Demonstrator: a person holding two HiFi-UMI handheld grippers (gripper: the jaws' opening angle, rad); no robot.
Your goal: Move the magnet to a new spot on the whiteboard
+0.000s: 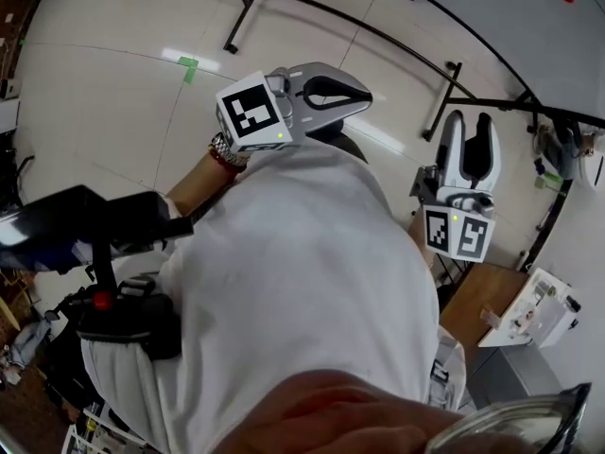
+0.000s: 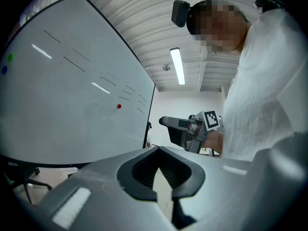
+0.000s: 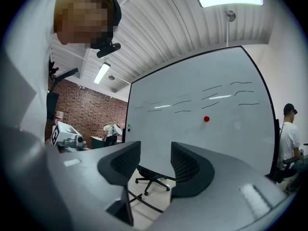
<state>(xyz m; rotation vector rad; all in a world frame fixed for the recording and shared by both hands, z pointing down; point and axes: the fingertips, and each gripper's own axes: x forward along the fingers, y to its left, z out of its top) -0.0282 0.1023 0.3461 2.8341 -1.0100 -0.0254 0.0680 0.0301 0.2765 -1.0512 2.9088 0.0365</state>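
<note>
**Red magnet point(image 3: 206, 119) on the whiteboard point(image 3: 159, 134), both grippers well apart from it**

From my seat the magnet reads as 1 small red dot on the board's white face. In the right gripper view it sits just below a row of short black pen strokes point(image 3: 211, 87) and right of the board's middle. In the head view it shows at the far top-right corner, on the board above the black stand point(image 1: 441, 102).

My left gripper point(image 1: 367, 98) is clenched. Its 2 jaws meet at the tips, leaving only the hollow between the ribbed pads, and that hollow holds nothing. My right gripper point(image 3: 155, 162) is released. Its 2 jaws stand apart, and through the gap I see only pale floor and the legs of a black office chair point(image 3: 151, 179). Both grippers are held out in front of the operator's white shirt point(image 1: 302, 282), neither touching the board.

At the board's left edge I make out 2 more dots, a green dot point(image 2: 10, 57) above a blue dot point(image 2: 5, 70). In the right gripper view a person point(image 3: 290, 138) stands beyond the board's right edge, and a brick wall point(image 3: 91, 119) lies to its left.
</note>
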